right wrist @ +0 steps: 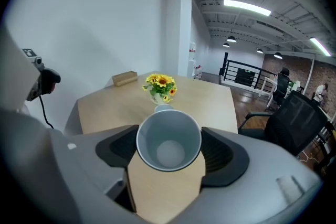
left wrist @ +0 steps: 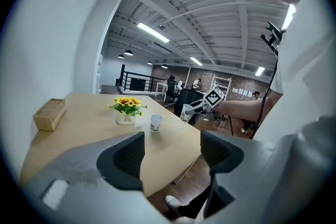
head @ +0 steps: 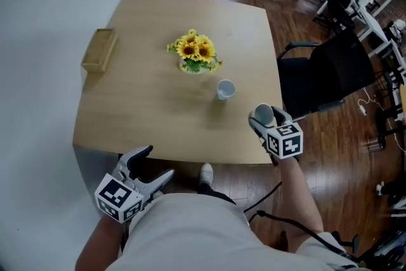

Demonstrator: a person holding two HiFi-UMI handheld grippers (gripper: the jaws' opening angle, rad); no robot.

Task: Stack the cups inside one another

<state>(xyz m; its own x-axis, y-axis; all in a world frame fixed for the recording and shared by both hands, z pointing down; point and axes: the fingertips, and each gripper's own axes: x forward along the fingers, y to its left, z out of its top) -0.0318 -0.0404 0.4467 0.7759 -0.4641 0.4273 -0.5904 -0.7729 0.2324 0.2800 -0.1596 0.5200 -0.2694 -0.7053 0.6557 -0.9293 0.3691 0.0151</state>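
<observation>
Found right tool (head: 262, 116) clamped on cup (right wrist: 168, 140) above counter's (head: 139, 117) near-right corner | found left tool (left wrist: 172, 152) open, empty, off near edge | found other cup (head: 225, 89) mid-counter beside flowers (head: 195, 52), largely hidden in right gripper view

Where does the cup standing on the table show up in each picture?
Head view: standing cup mid-picture, right of the sunflowers.
Left gripper view: the cup near centre, right of the sunflowers.
Right gripper view: only its rim, between sunflowers and held cup.
Shared landmark: the sunflowers.
</observation>
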